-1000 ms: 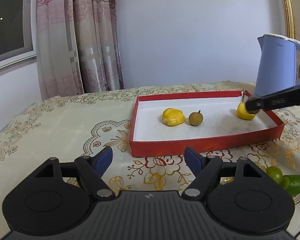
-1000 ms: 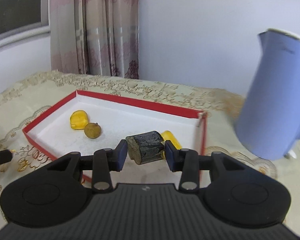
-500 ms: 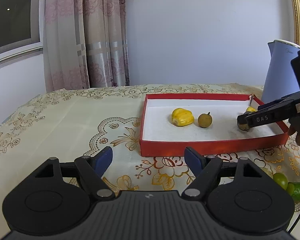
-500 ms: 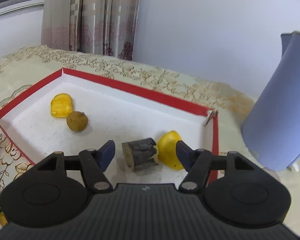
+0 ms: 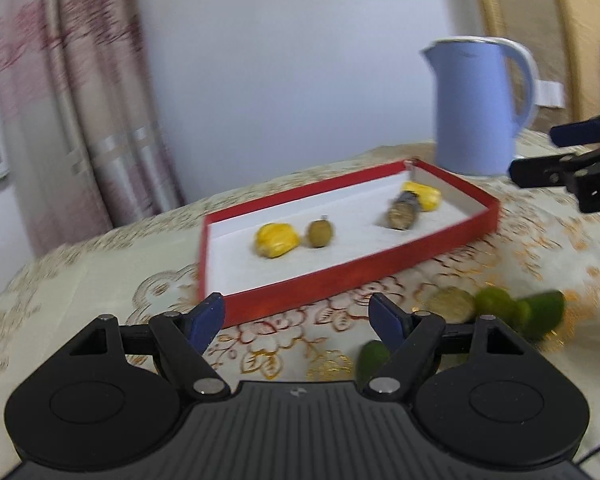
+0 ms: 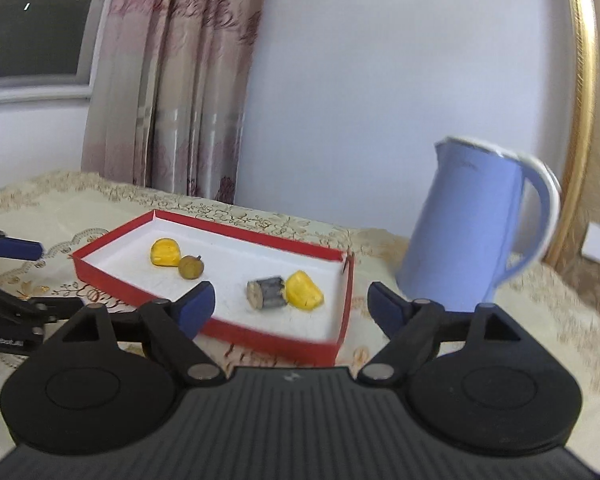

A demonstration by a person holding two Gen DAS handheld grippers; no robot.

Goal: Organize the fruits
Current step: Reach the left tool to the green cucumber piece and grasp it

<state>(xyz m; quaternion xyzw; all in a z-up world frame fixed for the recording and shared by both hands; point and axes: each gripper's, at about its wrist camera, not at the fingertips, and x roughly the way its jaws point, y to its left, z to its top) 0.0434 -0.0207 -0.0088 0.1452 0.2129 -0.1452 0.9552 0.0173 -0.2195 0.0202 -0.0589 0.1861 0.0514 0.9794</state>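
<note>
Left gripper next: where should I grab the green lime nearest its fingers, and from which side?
Grip the nearest green lime across its rounded middle, coming down from above with the open left gripper. It lies on the tablecloth, partly hidden behind the right finger, apart from the other limes.

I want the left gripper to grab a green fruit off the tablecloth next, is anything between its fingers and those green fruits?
Nothing visible does. The left gripper is open and empty, and the green fruits lie on bare tablecloth just right of it, one partly hidden behind its right finger. The red tray sits farther back.
</note>
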